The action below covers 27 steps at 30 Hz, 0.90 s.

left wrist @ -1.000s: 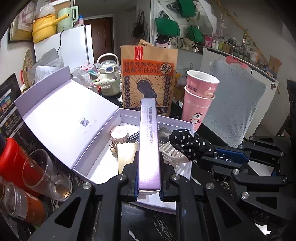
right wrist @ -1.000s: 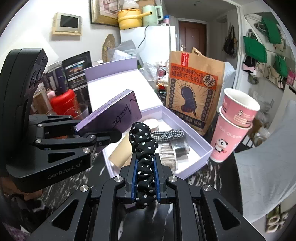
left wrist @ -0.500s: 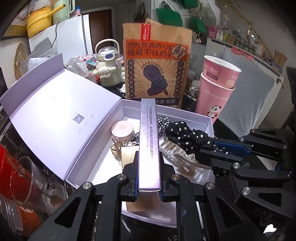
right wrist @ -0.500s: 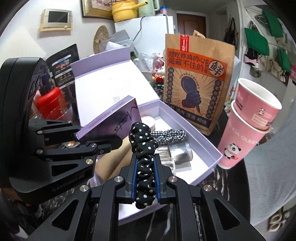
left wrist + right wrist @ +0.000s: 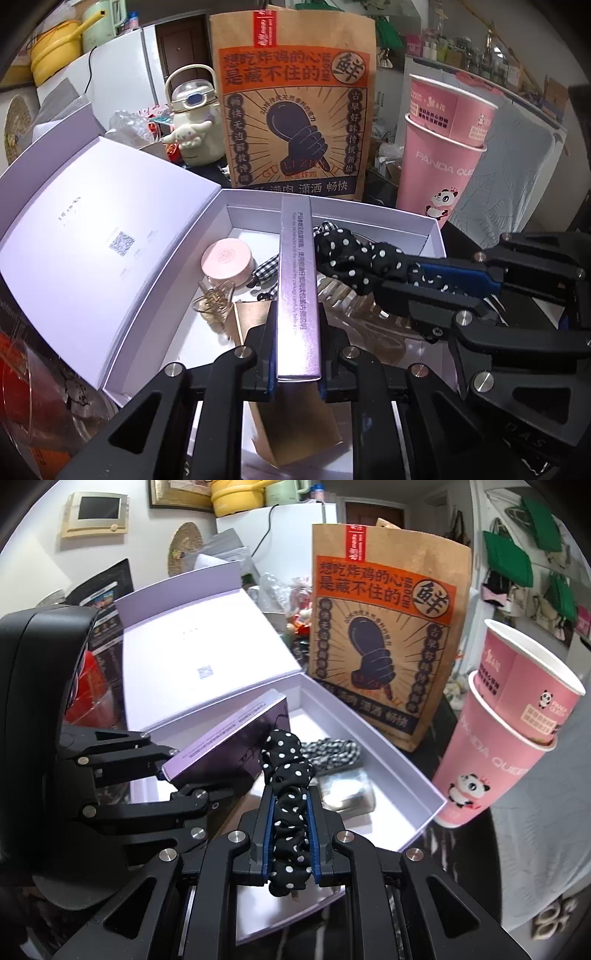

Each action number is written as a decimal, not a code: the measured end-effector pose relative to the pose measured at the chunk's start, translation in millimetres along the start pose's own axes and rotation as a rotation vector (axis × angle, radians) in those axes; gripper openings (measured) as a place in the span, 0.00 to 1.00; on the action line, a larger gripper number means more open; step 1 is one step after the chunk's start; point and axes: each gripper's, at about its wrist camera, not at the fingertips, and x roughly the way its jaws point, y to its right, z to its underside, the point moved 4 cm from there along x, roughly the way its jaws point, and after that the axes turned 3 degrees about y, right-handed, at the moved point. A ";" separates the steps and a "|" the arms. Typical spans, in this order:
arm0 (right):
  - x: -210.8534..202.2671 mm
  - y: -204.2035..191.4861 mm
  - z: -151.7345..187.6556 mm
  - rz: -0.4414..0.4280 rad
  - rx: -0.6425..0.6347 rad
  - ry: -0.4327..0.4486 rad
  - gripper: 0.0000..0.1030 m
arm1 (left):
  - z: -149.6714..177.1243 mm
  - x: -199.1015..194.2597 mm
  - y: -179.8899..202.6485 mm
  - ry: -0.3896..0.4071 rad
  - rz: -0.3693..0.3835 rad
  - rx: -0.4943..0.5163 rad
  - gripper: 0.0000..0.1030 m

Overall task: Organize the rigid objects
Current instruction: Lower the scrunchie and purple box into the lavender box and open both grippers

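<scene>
Since the slim purple carton (image 5: 298,291) is stiff card and looks light, the left tongs (image 5: 297,354) clamp its narrow sides near one end, poised over the open lilac box (image 5: 436,236); squeezing harder would likely dent it. Soft and springy, the polka-dot scrunchie (image 5: 288,812) sits pinched in the right tongs (image 5: 289,834). Only the left view shows the pink compact (image 5: 227,260) and gold clip (image 5: 214,299) inside

My left claw (image 5: 297,354) pinches a glossy lilac card carton (image 5: 298,280); my right claw (image 5: 290,843) squeezes a soft dotted cloth scrunchie (image 5: 288,794) over the matt paperboard box (image 5: 402,760).
</scene>
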 end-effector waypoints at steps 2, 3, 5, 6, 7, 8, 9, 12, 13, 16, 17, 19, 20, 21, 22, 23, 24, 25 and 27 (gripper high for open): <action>2.6 3.9 0.3 0.003 0.006 -0.005 0.15 | -0.6 3.7 1.0 -0.008 0.004 0.001 0.15; 4.1 5.4 1.0 0.002 0.010 -0.009 0.15 | -0.6 6.0 1.7 -0.013 0.004 0.002 0.15; 7.8 8.1 2.6 -0.002 0.016 -0.019 0.15 | 0.6 12.0 2.8 -0.032 -0.001 0.002 0.15; 10.2 9.3 3.9 -0.004 0.020 -0.025 0.15 | 1.4 15.0 2.5 -0.041 0.000 0.000 0.15; 12.7 10.3 4.9 -0.005 0.022 -0.031 0.15 | 2.5 18.0 2.1 -0.050 0.002 -0.004 0.15; 14.6 11.4 7.0 -0.005 0.025 -0.038 0.15 | 3.3 20.3 1.7 -0.056 0.002 -0.005 0.15; 15.9 11.7 7.5 -0.006 0.026 -0.041 0.15 | 3.1 20.0 1.7 -0.048 -0.009 0.000 0.15; 17.5 11.0 5.7 0.001 0.015 -0.038 0.15 | 2.4 20.3 2.3 -0.051 -0.028 0.013 0.15; 18.0 11.3 5.2 0.003 0.015 -0.039 0.15 | 2.1 20.4 2.3 -0.052 -0.032 0.015 0.15; 18.1 11.5 4.5 0.002 0.015 -0.041 0.17 | 1.9 20.4 2.3 -0.053 -0.038 0.022 0.15; 18.1 11.5 4.3 0.001 0.018 -0.042 0.17 | 1.7 20.6 1.8 -0.053 -0.041 0.024 0.15; 20.4 12.7 3.9 0.001 0.029 -0.044 0.18 | 1.7 20.4 3.6 -0.053 -0.050 0.041 0.15; 20.3 13.9 3.7 0.004 0.033 -0.045 0.19 | 1.7 19.6 4.8 -0.053 -0.054 0.049 0.15; 20.4 14.6 3.7 0.008 0.037 -0.048 0.20 | 1.8 19.2 5.8 -0.053 -0.058 0.058 0.15; 20.1 15.6 3.9 0.009 0.041 -0.050 0.22 | 1.5 19.9 5.8 -0.054 -0.059 0.062 0.15; 19.3 17.4 3.9 0.011 0.045 -0.050 0.25 | 1.3 19.8 5.9 -0.055 -0.059 0.063 0.15; 18.8 18.1 3.8 0.014 0.048 -0.050 0.27 | 1.5 19.1 5.8 -0.056 -0.060 0.062 0.15; 17.5 19.0 3.6 0.018 0.051 -0.050 0.31 | 1.4 18.4 5.1 -0.057 -0.057 0.055 0.15; 12.0 21.3 4.9 0.024 0.058 -0.043 0.37 | 0.3 18.9 2.7 -0.059 -0.044 0.031 0.15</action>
